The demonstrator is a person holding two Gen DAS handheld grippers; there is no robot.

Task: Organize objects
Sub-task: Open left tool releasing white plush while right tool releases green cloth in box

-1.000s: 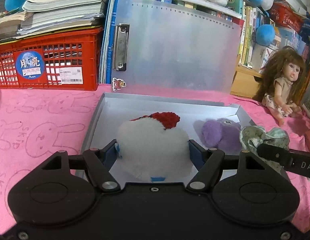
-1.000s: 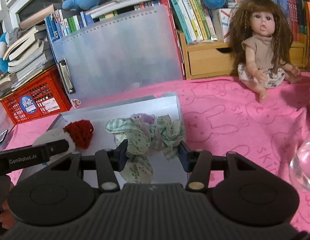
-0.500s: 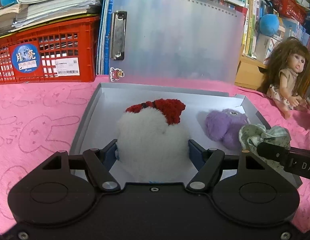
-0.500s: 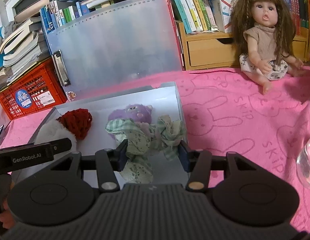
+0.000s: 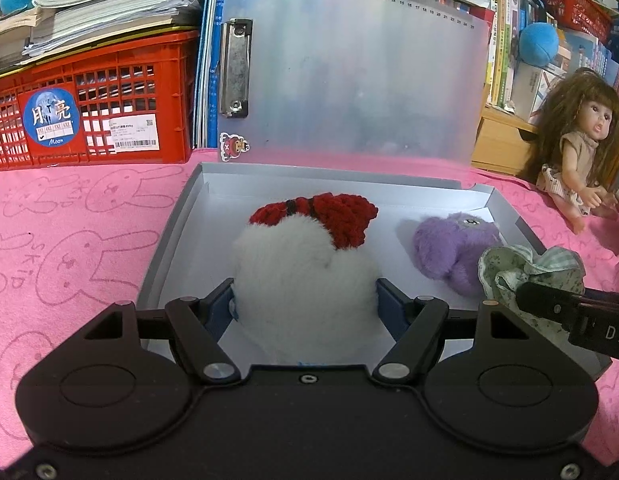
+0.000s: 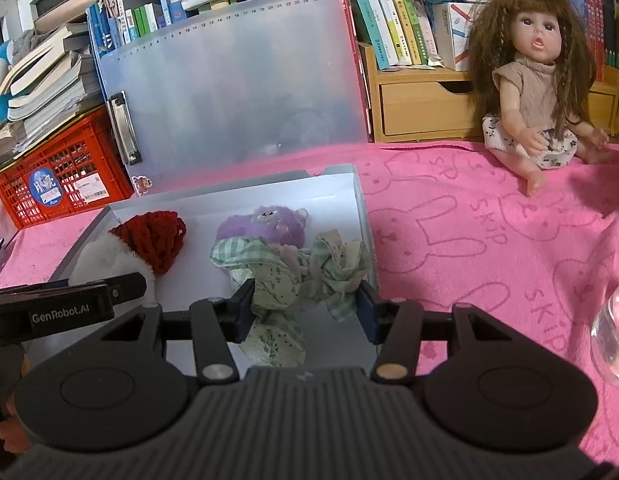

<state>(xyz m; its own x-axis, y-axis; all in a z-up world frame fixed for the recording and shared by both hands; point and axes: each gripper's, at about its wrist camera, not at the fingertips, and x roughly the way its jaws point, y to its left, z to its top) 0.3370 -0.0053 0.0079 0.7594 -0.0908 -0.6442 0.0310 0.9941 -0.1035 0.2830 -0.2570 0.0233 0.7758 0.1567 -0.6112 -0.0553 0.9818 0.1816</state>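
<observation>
Toys: three over tray (image 5: 177, 220); left jaws grip white plush (image 5: 305, 276), right jaws green cloth bundle (image 6: 305, 276)

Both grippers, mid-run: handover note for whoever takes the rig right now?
Left gripper: shut on the white plush with the red knit cap, held over the open grey box, left half.
Right gripper: shut on the green patterned cloth bundle, over the box's right side near its wall.
Purple plush: already lying in the box, right rear.
Doll: sits on the pink cloth outside the box, untouched.
Done: purple plush boxed.
Left: release the white plush and the cloth bundle into the box; probably the doll next; the clipboard lid stands open.
</observation>
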